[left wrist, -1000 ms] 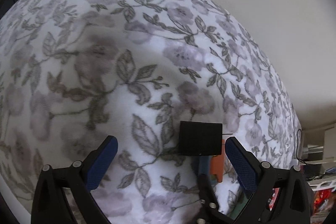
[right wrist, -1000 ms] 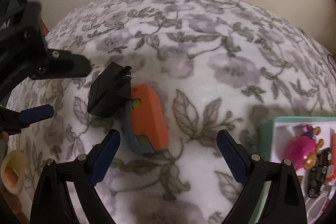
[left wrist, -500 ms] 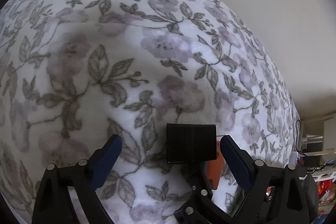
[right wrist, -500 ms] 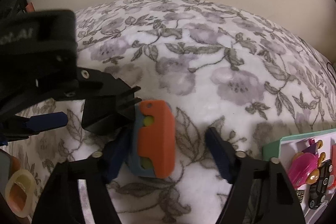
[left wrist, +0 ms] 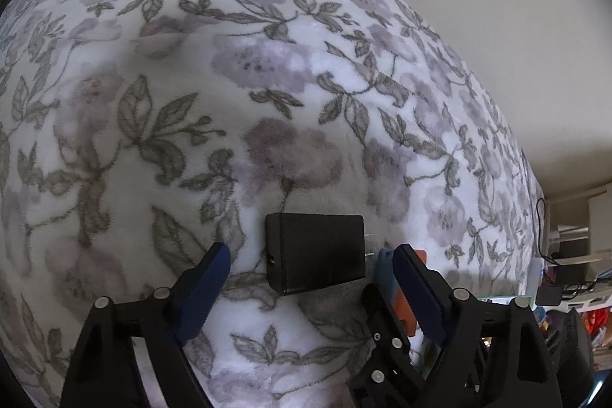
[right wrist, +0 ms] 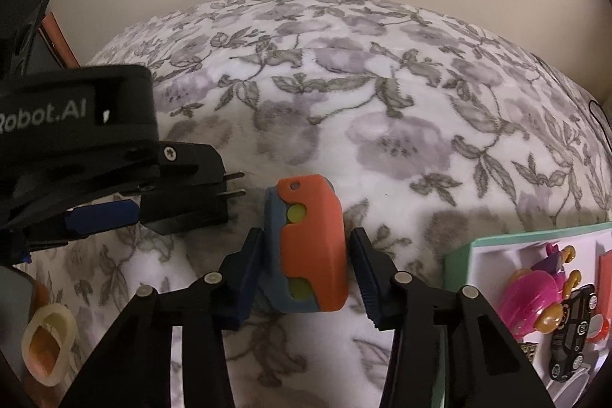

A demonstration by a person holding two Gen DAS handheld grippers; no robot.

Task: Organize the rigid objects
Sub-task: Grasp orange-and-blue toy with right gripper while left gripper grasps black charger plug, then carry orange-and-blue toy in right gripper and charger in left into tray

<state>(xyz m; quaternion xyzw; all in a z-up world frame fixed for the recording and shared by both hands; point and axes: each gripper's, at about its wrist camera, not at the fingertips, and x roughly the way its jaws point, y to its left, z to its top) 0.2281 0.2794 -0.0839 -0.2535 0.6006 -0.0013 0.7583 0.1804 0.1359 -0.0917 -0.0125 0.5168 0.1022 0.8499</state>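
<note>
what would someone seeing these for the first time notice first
Probably the orange and blue toy on the floral blanket, framed between the open fingers of the right gripper. Just to its left lies a black plug adapter, prongs toward the toy, with the left gripper open around it. At far right, a teal tray holds bright toys.

Black charger point(left wrist: 315, 251) lies on floral blanket point(left wrist: 267, 71) (jaws apart).

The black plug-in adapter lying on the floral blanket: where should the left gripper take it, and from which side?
Grip the black adapter across its boxy body, one pad on each short end face, coming from the near side as the left gripper already straddles it. The prongs stick out toward the orange and blue toy, so probably seat that pad on the flat face beside them.
</note>
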